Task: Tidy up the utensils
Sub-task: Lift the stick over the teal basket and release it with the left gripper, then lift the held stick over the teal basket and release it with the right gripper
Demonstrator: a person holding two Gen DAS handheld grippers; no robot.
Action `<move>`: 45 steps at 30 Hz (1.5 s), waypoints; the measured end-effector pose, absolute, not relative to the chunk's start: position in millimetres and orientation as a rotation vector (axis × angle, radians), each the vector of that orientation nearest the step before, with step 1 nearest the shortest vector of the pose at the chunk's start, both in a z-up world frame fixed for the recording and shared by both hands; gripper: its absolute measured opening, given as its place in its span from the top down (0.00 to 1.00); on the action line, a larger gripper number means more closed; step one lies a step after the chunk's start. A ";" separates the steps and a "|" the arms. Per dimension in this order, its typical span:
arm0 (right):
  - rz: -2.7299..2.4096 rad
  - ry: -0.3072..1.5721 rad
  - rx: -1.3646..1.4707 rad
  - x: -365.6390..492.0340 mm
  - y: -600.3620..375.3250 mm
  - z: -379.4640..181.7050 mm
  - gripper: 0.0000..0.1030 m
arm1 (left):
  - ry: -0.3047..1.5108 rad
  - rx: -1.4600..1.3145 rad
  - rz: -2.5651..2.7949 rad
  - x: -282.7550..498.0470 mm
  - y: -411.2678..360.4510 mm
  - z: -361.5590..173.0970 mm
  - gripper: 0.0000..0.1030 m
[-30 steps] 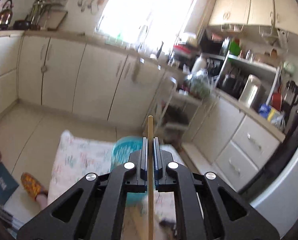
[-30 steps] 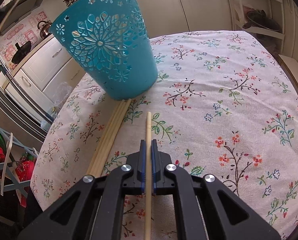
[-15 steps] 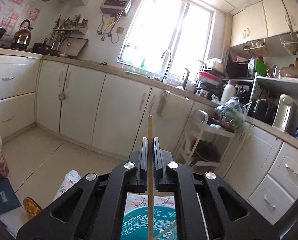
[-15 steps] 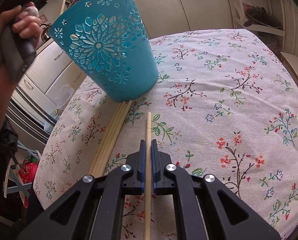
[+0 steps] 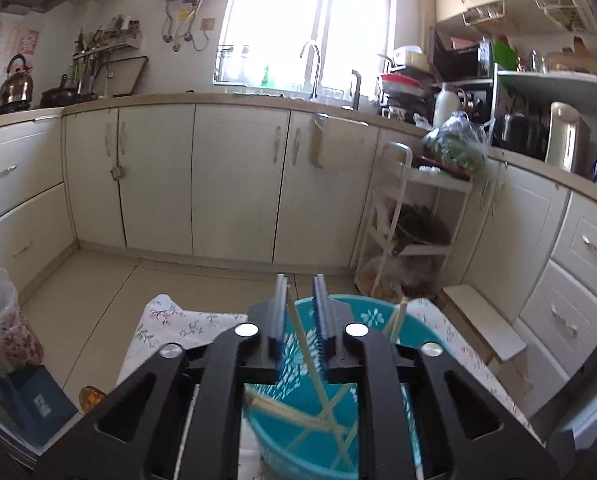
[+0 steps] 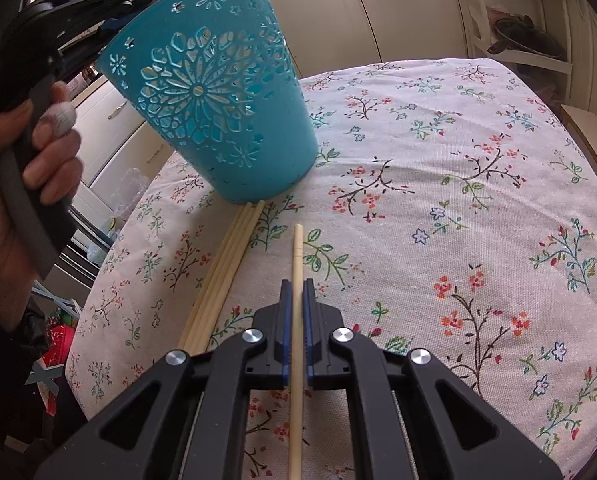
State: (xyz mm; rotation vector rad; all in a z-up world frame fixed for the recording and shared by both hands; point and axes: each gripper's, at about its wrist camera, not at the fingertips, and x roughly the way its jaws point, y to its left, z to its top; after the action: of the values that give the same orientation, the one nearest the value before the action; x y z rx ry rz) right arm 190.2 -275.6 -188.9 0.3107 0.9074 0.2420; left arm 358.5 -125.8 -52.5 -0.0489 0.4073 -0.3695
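While the left gripper [image 5: 301, 280] hovers directly over the teal basket [image 5: 426, 332], its jaws have just been opening, and a loose chopstick [image 5: 306, 350] slants between them into the basket. Right gripper [image 6: 294, 285] is clenched on another chopstick [image 6: 297, 256]; a chopstick bundle [image 6: 226, 268] lies just left, the basket ahead.
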 end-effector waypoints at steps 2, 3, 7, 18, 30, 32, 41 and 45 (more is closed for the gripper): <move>0.227 0.906 0.273 189.7 -270.2 -187.1 0.94 | 0.397 -0.042 -0.359 346.8 -117.1 -47.0 0.61; 0.219 0.905 0.247 189.4 -265.8 -186.3 0.94 | 0.387 -0.046 -0.351 341.9 -111.2 -42.8 0.56; 0.228 0.896 0.232 188.0 -263.7 -184.2 0.94 | 0.339 -0.105 -0.295 311.6 -73.2 -25.2 0.37; 0.423 0.473 0.561 172.7 -295.0 -68.4 0.94 | 0.707 -0.272 -0.177 281.7 -15.4 -164.4 0.24; 0.250 0.234 0.590 306.6 -266.0 3.6 0.94 | 0.761 -0.362 -0.200 287.8 -10.7 -179.9 0.24; 0.200 0.276 0.592 320.9 -267.4 -6.2 0.94 | 0.766 -0.361 -0.206 288.9 -12.3 -179.8 0.24; 0.178 0.365 0.456 318.5 -251.6 -17.7 0.94 | 0.757 -0.400 -0.221 289.2 -9.8 -182.1 0.24; 0.184 0.411 0.395 320.0 -242.5 -19.2 0.94 | 0.763 -0.404 -0.217 289.8 -9.8 -183.0 0.24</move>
State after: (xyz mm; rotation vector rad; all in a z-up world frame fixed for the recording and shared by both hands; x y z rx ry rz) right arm 320.0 -242.5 -19.2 0.3951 0.4112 0.1841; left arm 289.8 -9.8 -183.0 -0.4045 0.7632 -0.2172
